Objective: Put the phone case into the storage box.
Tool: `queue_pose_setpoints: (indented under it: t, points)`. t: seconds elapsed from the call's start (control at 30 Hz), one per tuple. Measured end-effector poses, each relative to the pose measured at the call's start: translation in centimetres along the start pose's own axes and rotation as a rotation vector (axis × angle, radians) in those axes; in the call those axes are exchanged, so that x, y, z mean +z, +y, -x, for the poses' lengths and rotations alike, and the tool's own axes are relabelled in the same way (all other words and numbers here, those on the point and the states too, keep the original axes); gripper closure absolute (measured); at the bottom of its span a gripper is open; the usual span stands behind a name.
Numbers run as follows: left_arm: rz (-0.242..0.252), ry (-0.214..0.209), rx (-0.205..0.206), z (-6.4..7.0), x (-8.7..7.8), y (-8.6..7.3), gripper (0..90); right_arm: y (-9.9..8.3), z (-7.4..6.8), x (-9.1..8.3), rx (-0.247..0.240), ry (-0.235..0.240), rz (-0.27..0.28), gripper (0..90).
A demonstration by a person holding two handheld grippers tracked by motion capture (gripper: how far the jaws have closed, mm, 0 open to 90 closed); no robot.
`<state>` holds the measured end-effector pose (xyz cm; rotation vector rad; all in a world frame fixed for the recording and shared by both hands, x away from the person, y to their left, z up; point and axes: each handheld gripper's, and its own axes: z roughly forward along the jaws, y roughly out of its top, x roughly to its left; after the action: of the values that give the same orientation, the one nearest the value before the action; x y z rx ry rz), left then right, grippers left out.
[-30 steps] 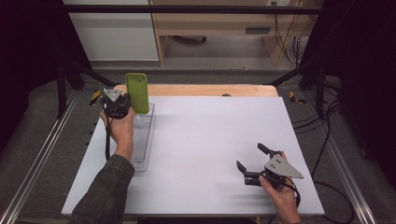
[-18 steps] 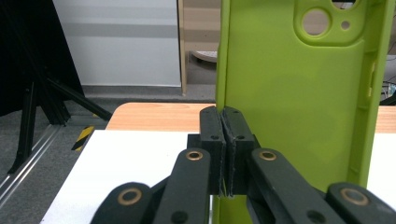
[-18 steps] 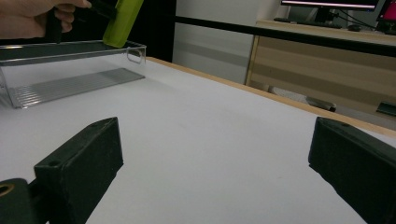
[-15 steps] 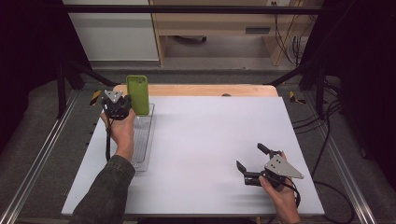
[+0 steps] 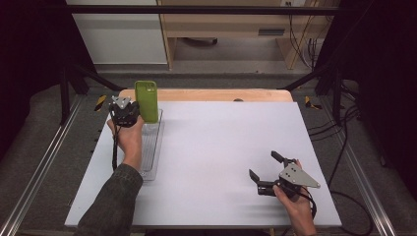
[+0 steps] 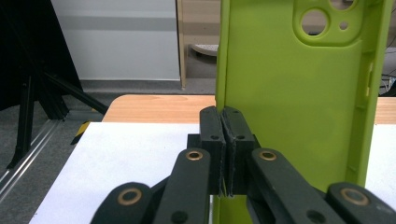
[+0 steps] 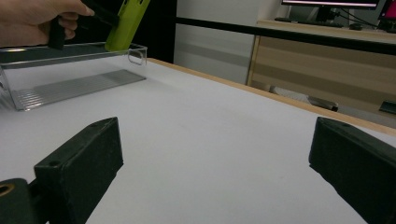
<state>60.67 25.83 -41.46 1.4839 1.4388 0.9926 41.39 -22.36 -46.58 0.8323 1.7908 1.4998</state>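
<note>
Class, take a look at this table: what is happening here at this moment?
A person works at a white table with a gripper in each hand. The left gripper is shut on the edge of a green phone case, holding it upright above the far end of a clear plastic tray at the table's left side. The right gripper rests low over the table's near right part, jaws wide open, holding nothing.
</note>
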Motion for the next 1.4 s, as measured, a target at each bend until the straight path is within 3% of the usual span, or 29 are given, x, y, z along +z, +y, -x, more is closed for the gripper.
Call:
queue_pose_setpoints:
  t: [1.0,1.4]
  points:
    - [-0.023,0.002,0.003,0.23,0.15,-0.45,87.3,-0.01,-0.02,0.02,-0.001,-0.001,-0.002,2.8]
    - [-0.053,0.004,0.022,0.32,0.34,-0.61,87.3,0.00,0.02,0.01,0.001,-0.004,-0.002,2.8]
